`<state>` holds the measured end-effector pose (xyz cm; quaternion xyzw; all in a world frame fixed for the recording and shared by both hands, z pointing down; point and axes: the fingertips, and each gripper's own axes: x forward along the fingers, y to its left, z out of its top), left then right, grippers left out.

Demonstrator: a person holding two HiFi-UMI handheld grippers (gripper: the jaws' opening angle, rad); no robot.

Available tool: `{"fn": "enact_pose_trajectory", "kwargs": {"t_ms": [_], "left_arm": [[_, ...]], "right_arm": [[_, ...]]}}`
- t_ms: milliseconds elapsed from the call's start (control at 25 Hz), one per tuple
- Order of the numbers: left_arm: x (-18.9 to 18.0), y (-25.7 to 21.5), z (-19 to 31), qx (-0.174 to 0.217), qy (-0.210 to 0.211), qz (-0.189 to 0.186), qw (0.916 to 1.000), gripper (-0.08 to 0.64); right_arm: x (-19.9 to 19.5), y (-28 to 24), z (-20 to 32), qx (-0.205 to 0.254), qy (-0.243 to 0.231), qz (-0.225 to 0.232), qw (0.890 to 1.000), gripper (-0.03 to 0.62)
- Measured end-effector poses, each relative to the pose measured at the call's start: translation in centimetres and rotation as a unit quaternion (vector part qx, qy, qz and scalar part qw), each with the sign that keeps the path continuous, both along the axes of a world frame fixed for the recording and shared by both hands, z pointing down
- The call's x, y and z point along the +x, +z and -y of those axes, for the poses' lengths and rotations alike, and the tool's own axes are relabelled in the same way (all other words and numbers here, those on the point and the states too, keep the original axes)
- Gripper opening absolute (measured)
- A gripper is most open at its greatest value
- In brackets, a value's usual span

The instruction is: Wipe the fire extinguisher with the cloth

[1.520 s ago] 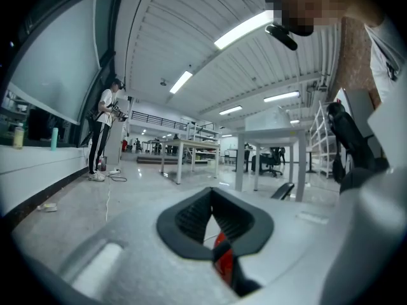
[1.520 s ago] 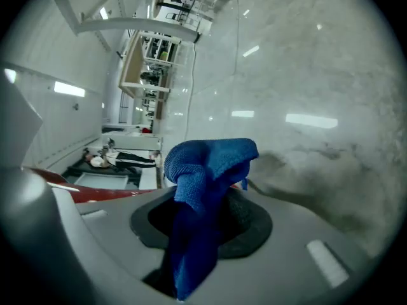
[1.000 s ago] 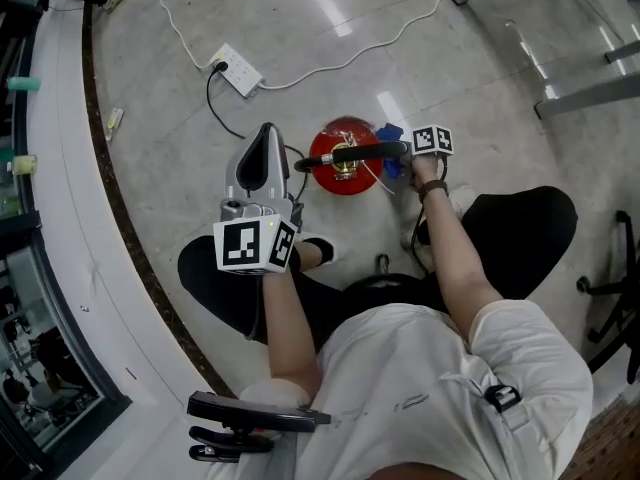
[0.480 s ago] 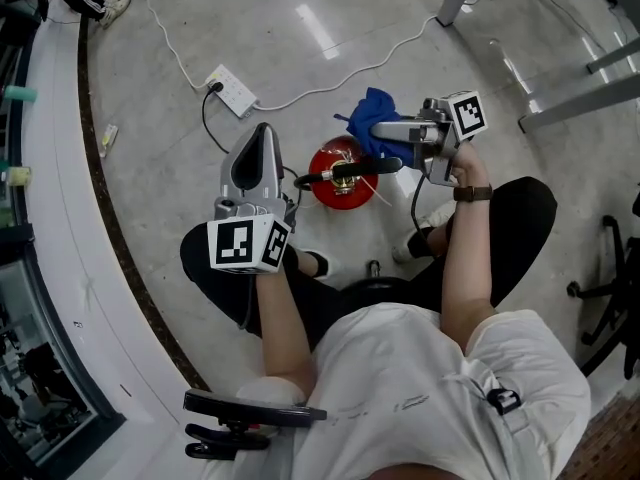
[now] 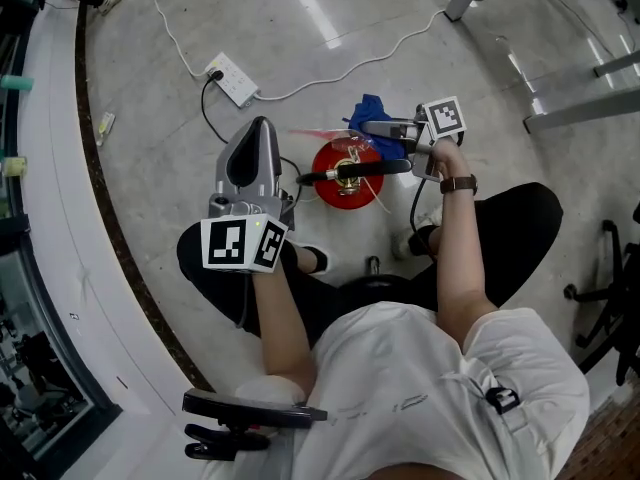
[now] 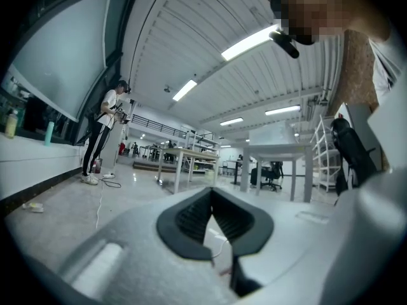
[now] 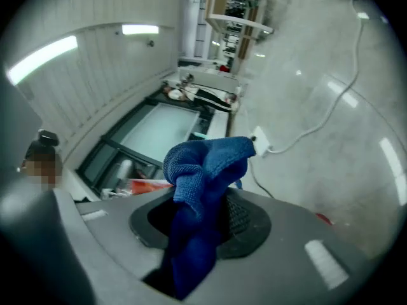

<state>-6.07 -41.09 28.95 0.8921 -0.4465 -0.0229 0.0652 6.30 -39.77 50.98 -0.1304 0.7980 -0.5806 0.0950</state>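
- Currently the red cylindrical fire extinguisher [image 5: 340, 190] stands upright on the glossy grey floor [image 5: 250, 18]. It is well clear of the floor's dark left edge and just ahead of the seated person's knees.
- A black lever handle [image 5: 362, 169] lies across the top of the extinguisher.
- Right gripper [image 5: 378, 126]: jaws clamped on a crumpled blue microfibre cloth [image 5: 368, 108], which bunches out past the tips.
- The cloth sits at the far side of the extinguisher's top. Whether it touches the extinguisher cannot be judged.
- Left gripper [image 5: 262, 126]: jaws pressed together at the tips, nothing between them.
- The left gripper is held to the left of the extinguisher, apart from it, pointing away from the person.
- A white rectangular power strip [image 5: 232, 76] lies on the floor beyond the left gripper, nearer the floor's left edge.
- A thin white cable [image 5: 330, 73] runs from the strip toward the floor's far right.
- In the left gripper view, a second person [image 6: 105, 132] stands at the far left by the windows. White tables [image 6: 184, 161] stand further back.
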Motion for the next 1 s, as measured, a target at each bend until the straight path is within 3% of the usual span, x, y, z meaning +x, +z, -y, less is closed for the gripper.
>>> {"fn": "enact_pose_trajectory", "kwargs": {"t_ms": [80, 160, 240, 320, 440, 560, 640, 720, 840, 920, 1000], "left_arm": [[0.1, 0.4, 0.3, -0.004, 0.001, 0.006, 1.0, 0.0], [0.0, 0.9, 0.5, -0.01, -0.001, 0.009, 0.9999, 0.0], [-0.3, 1.4, 0.6, -0.017, -0.004, 0.014, 0.9998, 0.0], [-0.6, 2.0, 0.7, -0.023, -0.006, 0.02, 0.9995, 0.0], [-1.1, 2.8, 0.9, -0.033, -0.009, 0.026, 0.9991, 0.0], [-1.3, 2.9, 1.0, -0.039, -0.008, 0.024, 0.9989, 0.0], [-1.3, 2.4, 1.3, -0.033, -0.005, 0.023, 0.9992, 0.0], [-1.3, 1.9, 1.6, -0.026, -0.003, 0.023, 0.9994, 0.0], [-1.1, 1.6, 2.0, -0.022, 0.001, 0.02, 0.9996, 0.0], [-0.9, 1.3, 2.3, -0.019, 0.004, 0.015, 0.9997, 0.0], [-0.6, 0.7, 2.6, -0.014, 0.008, 0.01, 0.9998, 0.0]], "right_arm": [[-0.3, 8.4, -0.4, -0.056, -0.019, -0.078, 0.995, 0.129], [-0.2, 17.7, -1.2, -0.131, -0.009, -0.13, 0.983, 0.13], [0.4, 25.3, -1.9, -0.213, 0.052, -0.126, 0.967, 0.129], [1.1, 29.9, -2.3, -0.269, 0.123, -0.099, 0.95, 0.13], [2.0, 33.3, -2.6, -0.283, 0.167, -0.124, 0.936, 0.132], [2.5, 34.5, -3.1, -0.246, 0.131, -0.215, 0.936, 0.134], [2.8, 33.8, -2.8, -0.203, 0.083, -0.275, 0.936, 0.133], [3.0, 30.3, -0.9, -0.162, 0.057, -0.274, 0.946, 0.133], [2.7, 17.8, 3.4, -0.089, 0.085, -0.142, 0.982, 0.129], [2.9, 7.9, 5.4, -0.031, 0.101, -0.052, 0.993, 0.13], [2.8, -1.0, 5.8, 0.04, 0.068, 0.016, 0.997, 0.13]]}}
